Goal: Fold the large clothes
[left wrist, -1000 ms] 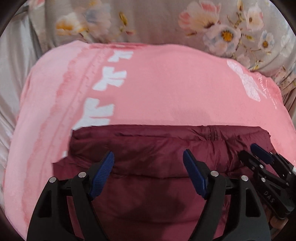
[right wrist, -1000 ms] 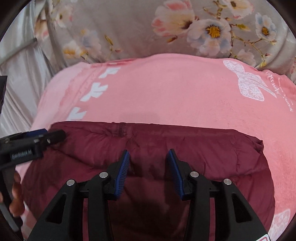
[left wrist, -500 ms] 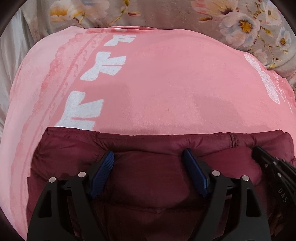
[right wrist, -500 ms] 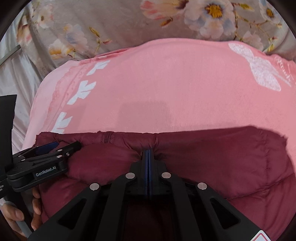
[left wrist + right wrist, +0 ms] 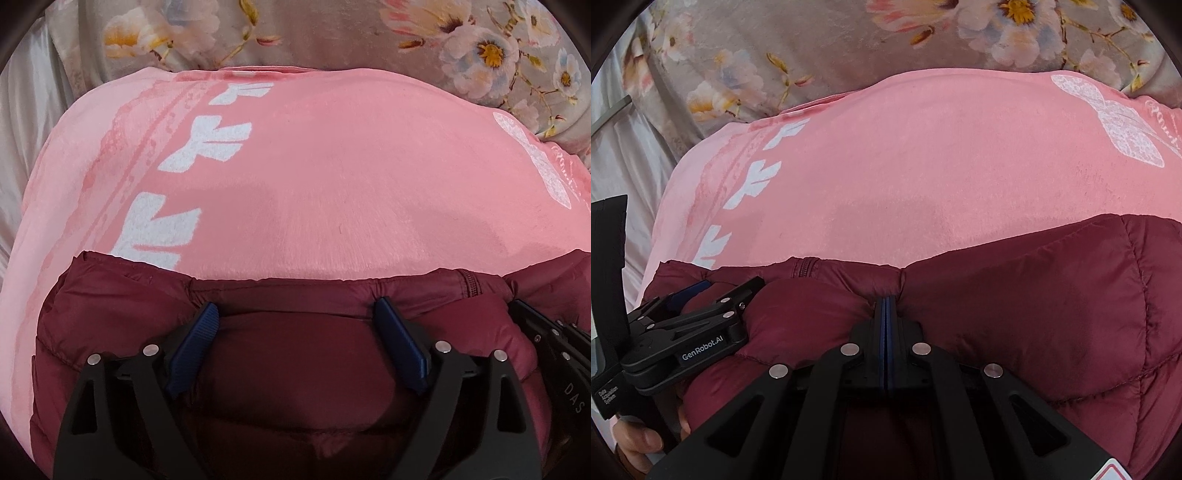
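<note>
A maroon padded jacket lay at the near edge of a pink blanket, with flowered bedding beyond. The left gripper rested on the jacket, jaws wide apart, gripping nothing. The right gripper had its jaws closed, pinching the jacket's far edge.
</note>
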A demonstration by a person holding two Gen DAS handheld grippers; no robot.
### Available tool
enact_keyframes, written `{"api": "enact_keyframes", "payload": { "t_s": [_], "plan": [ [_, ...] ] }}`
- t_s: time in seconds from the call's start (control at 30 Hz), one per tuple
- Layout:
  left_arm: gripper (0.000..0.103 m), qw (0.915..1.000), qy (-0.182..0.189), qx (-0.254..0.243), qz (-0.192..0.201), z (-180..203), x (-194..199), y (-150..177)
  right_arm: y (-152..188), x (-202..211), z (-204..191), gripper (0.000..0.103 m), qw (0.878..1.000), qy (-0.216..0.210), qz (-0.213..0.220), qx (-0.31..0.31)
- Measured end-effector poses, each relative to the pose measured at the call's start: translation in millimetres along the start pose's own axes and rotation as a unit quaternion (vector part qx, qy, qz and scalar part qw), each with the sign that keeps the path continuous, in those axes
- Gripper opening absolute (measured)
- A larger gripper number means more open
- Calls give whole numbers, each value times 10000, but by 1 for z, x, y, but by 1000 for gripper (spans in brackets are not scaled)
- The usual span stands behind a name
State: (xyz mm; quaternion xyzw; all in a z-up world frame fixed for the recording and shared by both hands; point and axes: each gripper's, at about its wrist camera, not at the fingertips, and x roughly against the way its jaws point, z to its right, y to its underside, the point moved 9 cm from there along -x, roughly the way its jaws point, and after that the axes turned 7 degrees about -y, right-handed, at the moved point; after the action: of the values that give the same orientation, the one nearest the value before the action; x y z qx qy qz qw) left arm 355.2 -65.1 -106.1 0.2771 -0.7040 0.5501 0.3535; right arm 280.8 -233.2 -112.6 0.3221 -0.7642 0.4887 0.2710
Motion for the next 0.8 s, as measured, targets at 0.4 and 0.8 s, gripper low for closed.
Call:
{"api": "enact_keyframes", "payload": {
  "t_s": [0.4, 0.8],
  "plan": [
    [82, 9994, 153, 299, 28, -18, 36, 5, -6, 64, -11, 12, 9974, -21, 713, -54],
    [83, 9998, 12, 180, 4, -20, 82, 65, 60, 56, -64, 11, 9968, 208, 164, 748]
  ]
}}
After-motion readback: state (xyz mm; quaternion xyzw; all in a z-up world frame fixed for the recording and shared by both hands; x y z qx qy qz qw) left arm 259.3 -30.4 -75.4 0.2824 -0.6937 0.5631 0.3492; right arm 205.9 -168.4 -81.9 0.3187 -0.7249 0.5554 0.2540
